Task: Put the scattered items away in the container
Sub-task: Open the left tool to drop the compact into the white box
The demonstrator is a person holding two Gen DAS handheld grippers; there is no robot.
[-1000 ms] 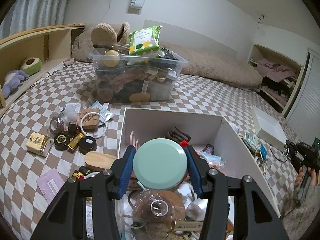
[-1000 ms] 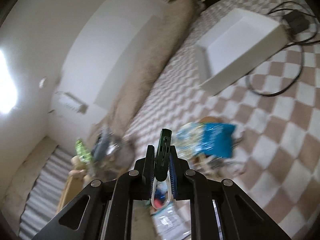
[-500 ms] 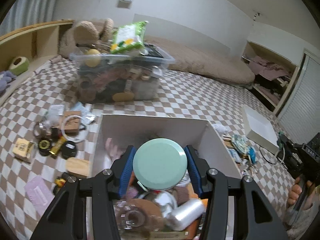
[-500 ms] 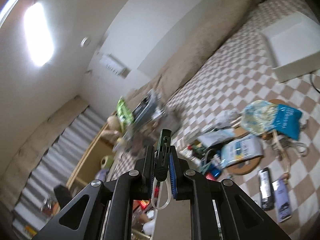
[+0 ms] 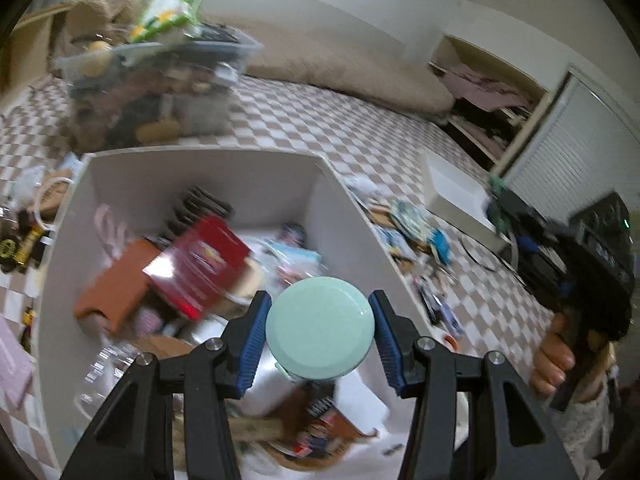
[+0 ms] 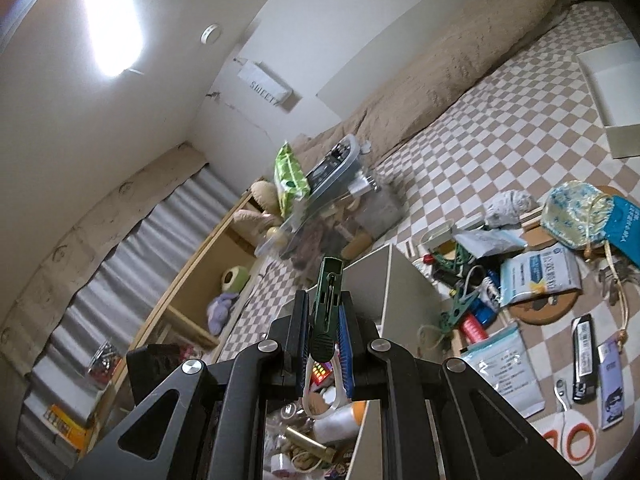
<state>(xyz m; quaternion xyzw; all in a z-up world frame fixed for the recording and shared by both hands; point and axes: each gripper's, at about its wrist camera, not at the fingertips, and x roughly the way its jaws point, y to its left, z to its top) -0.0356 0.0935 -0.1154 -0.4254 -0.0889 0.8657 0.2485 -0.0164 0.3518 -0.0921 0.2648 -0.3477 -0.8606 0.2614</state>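
Observation:
My left gripper [image 5: 319, 328] is shut on a round mint-green lidded jar [image 5: 320, 326] and holds it above the open white box [image 5: 200, 164], which is full of mixed items such as a red packet [image 5: 200, 268]. My right gripper [image 6: 325, 316] is shut on a green clip [image 6: 327, 304] with a white loop hanging from it, above the same white box's wall [image 6: 384, 280]. The right gripper also shows at the right of the left wrist view [image 5: 580, 252], held by a hand.
A clear bin [image 5: 156, 92] stuffed with things stands behind the box on the checkered mat. Scattered packets, pouches and lighters [image 6: 536, 272] lie right of the box. A white lid [image 5: 452, 188] lies further right. Small items [image 5: 24, 236] lie left of the box.
My left gripper has moved forward over the box with the jar, the view swinging right. My right gripper has swung toward the box with the clip and now hangs over its edge.

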